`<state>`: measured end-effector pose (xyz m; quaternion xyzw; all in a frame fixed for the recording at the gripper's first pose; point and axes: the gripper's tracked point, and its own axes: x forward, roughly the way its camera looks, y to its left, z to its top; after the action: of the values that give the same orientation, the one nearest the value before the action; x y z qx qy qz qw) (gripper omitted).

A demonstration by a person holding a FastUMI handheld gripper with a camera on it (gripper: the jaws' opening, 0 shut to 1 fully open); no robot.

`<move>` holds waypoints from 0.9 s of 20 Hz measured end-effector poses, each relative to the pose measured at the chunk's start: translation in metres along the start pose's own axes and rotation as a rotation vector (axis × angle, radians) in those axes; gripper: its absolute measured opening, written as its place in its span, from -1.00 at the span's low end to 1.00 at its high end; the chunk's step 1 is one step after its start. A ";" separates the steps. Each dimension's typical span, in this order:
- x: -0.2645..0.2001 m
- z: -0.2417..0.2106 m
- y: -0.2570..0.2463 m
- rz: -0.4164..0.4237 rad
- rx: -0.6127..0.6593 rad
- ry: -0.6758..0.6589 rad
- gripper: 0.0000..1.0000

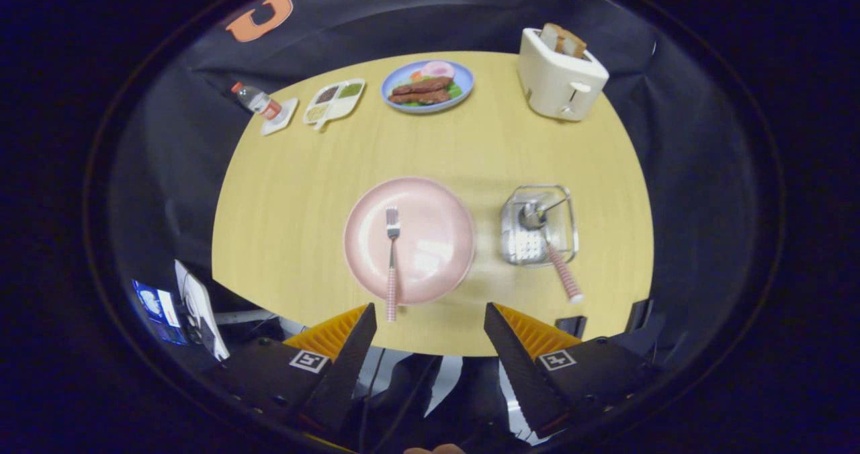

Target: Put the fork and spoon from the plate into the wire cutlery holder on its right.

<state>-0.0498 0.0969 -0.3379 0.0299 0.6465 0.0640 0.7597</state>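
The gripper (pixel 430 320) hangs above the table (pixel 302 192), its 2 fingers spread wide and holding nothing. The fork (pixel 392 259) lies lengthwise on the plate (pixel 437 239) at frame centre, its checked handle reaching past the near rim towards the left finger. The spoon (pixel 551 246) already sits in the holder (pixel 537 225) just right of the plate, leaning, handle sticking out over the near edge.

Risks, as I judge them:
1. The fork is thin, flat metal on a smooth, glossy plate; a grasp could skid it or tip the plate.
2. The spoon's jutting handle could be knocked when the fork goes in.
3. The holder is light, open wire and could shift.
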 end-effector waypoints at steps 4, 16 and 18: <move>0.053 -0.039 0.026 0.008 0.021 0.100 0.94; 0.134 -0.047 0.035 -0.093 -0.003 0.145 0.48; 0.140 -0.048 0.035 -0.093 0.000 0.157 0.30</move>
<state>-0.0778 0.1490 -0.4778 -0.0053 0.7048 0.0306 0.7088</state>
